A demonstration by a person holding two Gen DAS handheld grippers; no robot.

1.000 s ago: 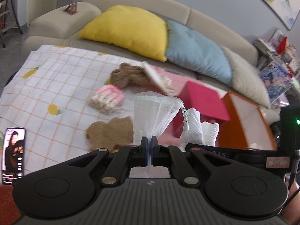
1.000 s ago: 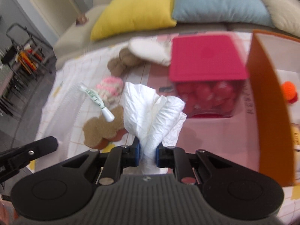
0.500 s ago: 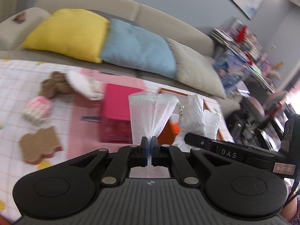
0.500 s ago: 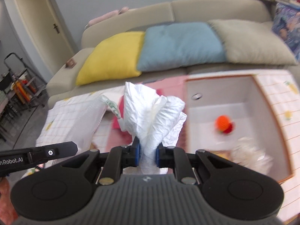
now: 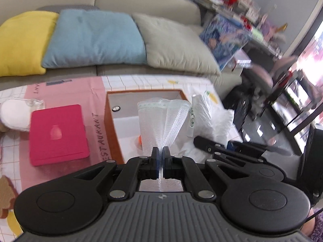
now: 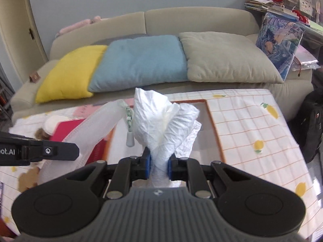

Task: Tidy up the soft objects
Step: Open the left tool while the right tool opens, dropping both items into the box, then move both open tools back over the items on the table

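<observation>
Pink box (image 5: 57,132) beside orange bin (image 5: 113,133)

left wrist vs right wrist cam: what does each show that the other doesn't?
Left wrist only: the orange object inside the orange box, the pink lid in full, and the left gripper shut on the mesh bag.

Right wrist only: the door, and the right gripper shut on the white crumpled bag.

Both: the sofa, yellow, blue and beige cushions, checked cloth, and both bags.
</observation>
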